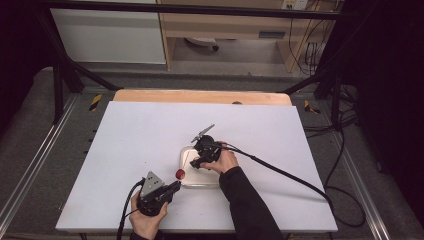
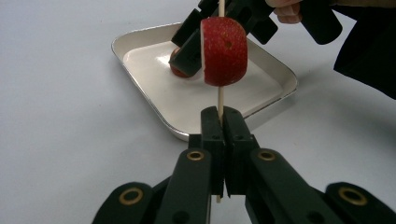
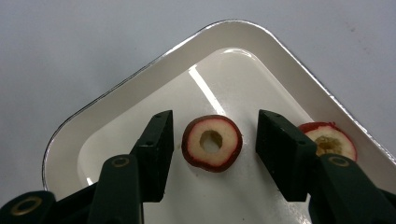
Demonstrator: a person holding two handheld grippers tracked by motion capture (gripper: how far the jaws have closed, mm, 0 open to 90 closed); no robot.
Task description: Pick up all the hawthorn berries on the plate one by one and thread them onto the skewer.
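Skewer (image 2: 220,100) with one fruit piece (image 2: 224,51) is clamped in left gripper (image 2: 223,135), near-left of tray (image 1: 186,152). Right gripper (image 3: 212,154), jaws apart, is poised around cored slice (image 3: 212,142) in tray; closure on it is judged next.

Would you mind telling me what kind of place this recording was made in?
Most likely a lab or workshop recording station, not a kitchen. A white tabletop stands inside a black frame, loose cables trail over the grey floor, and plain wooden shelving stands behind.
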